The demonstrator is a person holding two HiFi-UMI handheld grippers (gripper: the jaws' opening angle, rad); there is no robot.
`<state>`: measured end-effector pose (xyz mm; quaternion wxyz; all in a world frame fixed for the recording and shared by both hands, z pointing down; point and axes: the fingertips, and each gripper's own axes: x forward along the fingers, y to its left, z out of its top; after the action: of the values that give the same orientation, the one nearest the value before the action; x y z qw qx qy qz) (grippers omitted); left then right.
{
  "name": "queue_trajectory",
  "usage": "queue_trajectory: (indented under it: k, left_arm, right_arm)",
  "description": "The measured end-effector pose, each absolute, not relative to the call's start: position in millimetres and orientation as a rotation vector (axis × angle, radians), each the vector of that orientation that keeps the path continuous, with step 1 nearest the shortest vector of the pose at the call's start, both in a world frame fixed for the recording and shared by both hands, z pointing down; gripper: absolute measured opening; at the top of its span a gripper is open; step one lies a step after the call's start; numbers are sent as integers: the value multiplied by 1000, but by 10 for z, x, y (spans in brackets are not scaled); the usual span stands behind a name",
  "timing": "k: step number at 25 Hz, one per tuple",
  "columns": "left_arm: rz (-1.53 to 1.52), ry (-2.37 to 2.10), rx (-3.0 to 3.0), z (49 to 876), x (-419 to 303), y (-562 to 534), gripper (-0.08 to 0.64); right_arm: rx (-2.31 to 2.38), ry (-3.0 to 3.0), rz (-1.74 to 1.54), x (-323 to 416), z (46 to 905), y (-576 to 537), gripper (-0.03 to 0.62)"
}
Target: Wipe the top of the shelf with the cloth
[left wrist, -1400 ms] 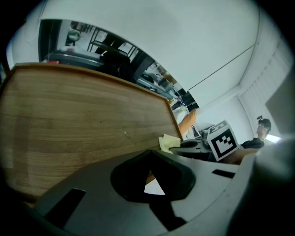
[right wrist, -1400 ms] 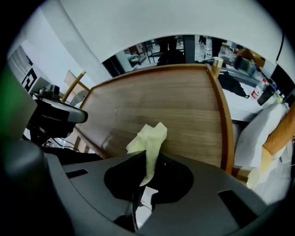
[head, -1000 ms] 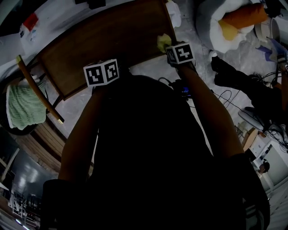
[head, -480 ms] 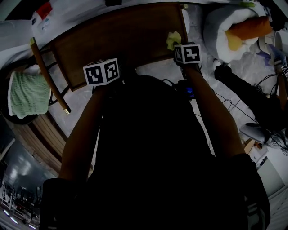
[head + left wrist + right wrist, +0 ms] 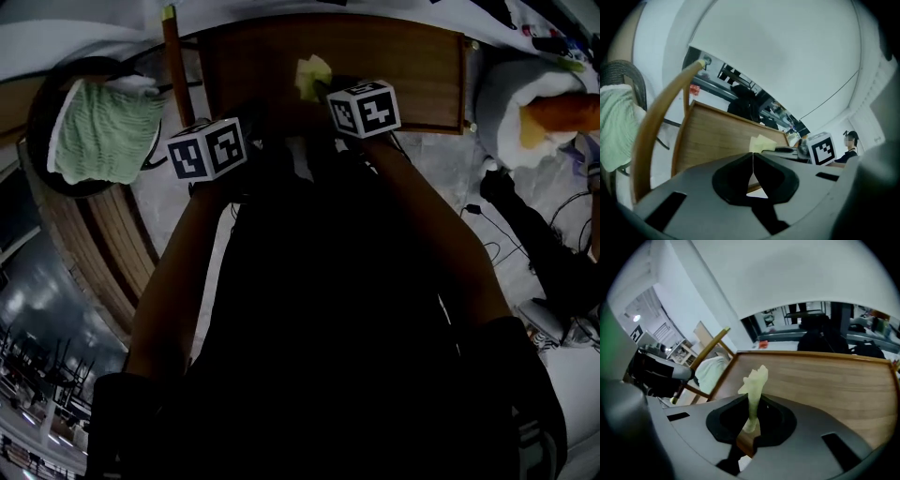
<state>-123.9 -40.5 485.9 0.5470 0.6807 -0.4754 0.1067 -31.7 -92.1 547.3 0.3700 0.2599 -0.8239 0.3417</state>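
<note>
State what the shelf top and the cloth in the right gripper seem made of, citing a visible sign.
Shelf top: probably wood or veneer, matt brown; straight grain lines show. Cloth: soft pale yellow-green fabric, likely; it crumples limply where the right gripper pinches it.

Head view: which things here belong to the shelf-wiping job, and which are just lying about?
Job in hand:
yellow cloth, clamped in the right gripper
wooden shelf top

Not part of it:
green towel
white-and-orange bundle
left gripper, shut on nothing
</note>
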Motion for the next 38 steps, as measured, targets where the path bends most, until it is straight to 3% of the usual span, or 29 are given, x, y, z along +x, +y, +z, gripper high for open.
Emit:
queue_trajectory:
  k: [7, 15, 22, 38]
  left_arm:
    - [224, -1219, 1593, 4622, -2134, -204, 11]
    - [332, -1243, 1557, 4716, -2472, 93, 11]
    - [275, -1178, 1561, 4767, -2398, 158, 11]
    - [345, -1069, 1575, 5057, -1602, 156, 11]
  right_arm:
    - [388, -2160, 925, -1626, 5681, -339, 43]
    - [321, -2108, 966, -2237, 6010, 37, 43]
    - [265, -2031, 766, -2249, 6291, 171, 43]
    - [369, -1957, 769, -1357, 6280, -77, 43]
